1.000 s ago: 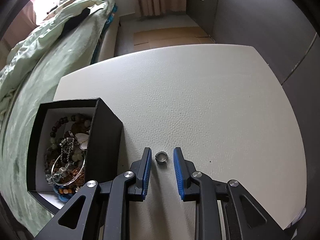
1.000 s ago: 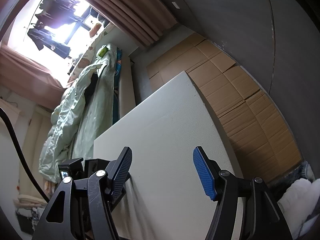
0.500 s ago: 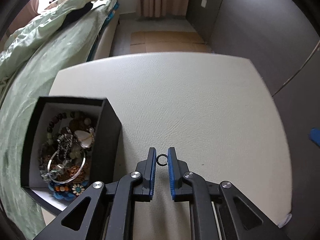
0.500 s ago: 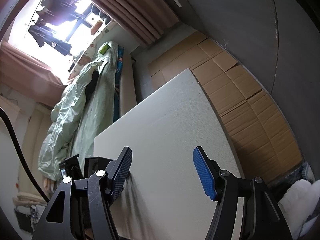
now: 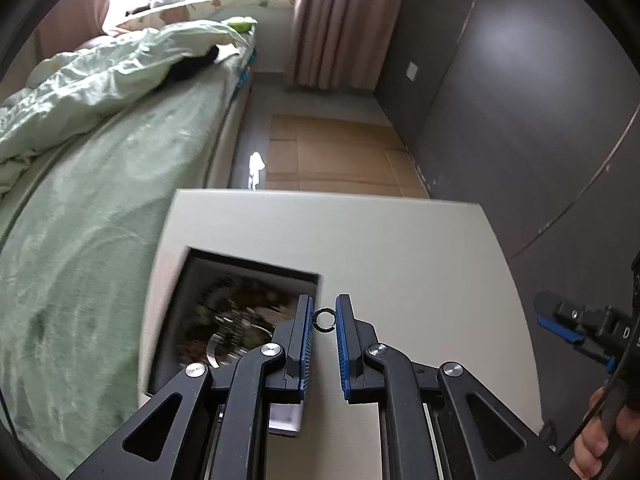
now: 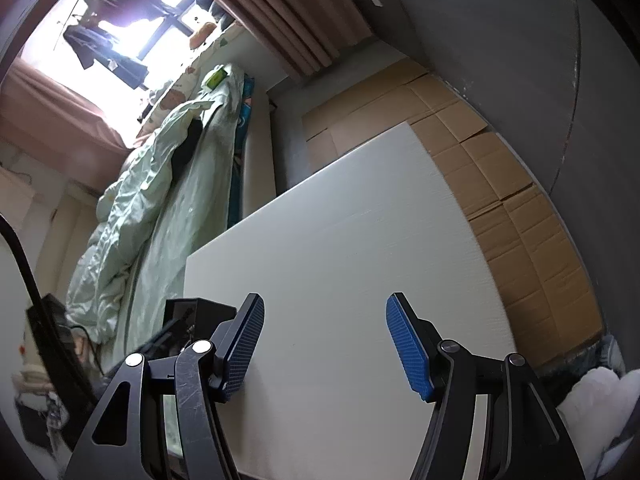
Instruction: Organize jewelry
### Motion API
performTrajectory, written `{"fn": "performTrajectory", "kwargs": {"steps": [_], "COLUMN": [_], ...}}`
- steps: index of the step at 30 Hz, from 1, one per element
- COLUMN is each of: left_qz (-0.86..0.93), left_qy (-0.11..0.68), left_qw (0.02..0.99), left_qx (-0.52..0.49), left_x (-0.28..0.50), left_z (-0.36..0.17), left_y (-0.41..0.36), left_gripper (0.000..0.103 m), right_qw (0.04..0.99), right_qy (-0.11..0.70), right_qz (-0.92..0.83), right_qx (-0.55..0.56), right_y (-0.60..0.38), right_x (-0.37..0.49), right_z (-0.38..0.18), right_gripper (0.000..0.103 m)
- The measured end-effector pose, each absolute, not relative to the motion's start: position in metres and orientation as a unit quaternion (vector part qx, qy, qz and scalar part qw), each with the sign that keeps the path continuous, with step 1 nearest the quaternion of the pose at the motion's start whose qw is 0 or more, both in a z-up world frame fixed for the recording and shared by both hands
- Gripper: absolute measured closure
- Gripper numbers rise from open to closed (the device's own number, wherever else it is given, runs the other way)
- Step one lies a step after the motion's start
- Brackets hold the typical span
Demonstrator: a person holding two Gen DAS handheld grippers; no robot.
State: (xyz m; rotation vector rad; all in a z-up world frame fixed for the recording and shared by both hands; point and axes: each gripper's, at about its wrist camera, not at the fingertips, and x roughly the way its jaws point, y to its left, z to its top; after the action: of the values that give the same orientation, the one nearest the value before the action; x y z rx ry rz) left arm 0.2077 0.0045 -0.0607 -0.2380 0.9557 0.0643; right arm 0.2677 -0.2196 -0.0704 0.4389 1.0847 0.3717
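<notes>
My left gripper (image 5: 323, 320) is shut on a small silver ring (image 5: 324, 319), held between its blue pads above the white table (image 5: 420, 264), at the right rim of the black jewelry box (image 5: 224, 312). The box holds several bracelets and beads, blurred by motion. My right gripper (image 6: 324, 344) is open and empty above the table; it also shows in the left wrist view (image 5: 576, 328) at the far right. The box shows in the right wrist view (image 6: 196, 312) beside the left finger.
A bed with a green quilt (image 5: 88, 128) runs along the table's left side. Flattened cardboard (image 5: 332, 152) lies on the floor beyond the table. A grey wall (image 5: 520, 100) stands to the right. White cloth (image 6: 600, 400) sits at the lower right.
My left gripper closed on the ring, lifted it off the table and moved left toward the box. The right gripper stayed open and nearly still.
</notes>
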Motion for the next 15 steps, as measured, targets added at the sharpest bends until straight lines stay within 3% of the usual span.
{"fn": "performTrajectory", "kwargs": {"steps": [12, 13, 15], "left_qz": [0.043, 0.042, 0.043], "left_qy": [0.467, 0.473, 0.478], "left_qw": [0.872, 0.868, 0.865], "left_qx": [-0.144, -0.146, -0.147], "left_x": [0.207, 0.207, 0.206], "left_z": [-0.069, -0.071, -0.073], "left_y": [0.045, 0.047, 0.05], "left_gripper": [0.09, 0.086, 0.069], "right_qw": [0.815, 0.814, 0.813], "right_qy": [0.523, 0.523, 0.524], "right_qz": [0.18, 0.182, 0.186], "right_qx": [0.174, 0.172, 0.173], "right_y": [-0.186, -0.184, -0.18], "right_x": [0.268, 0.267, 0.266], "right_z": [-0.077, -0.077, -0.077], "right_gripper": [0.039, 0.039, 0.039]}}
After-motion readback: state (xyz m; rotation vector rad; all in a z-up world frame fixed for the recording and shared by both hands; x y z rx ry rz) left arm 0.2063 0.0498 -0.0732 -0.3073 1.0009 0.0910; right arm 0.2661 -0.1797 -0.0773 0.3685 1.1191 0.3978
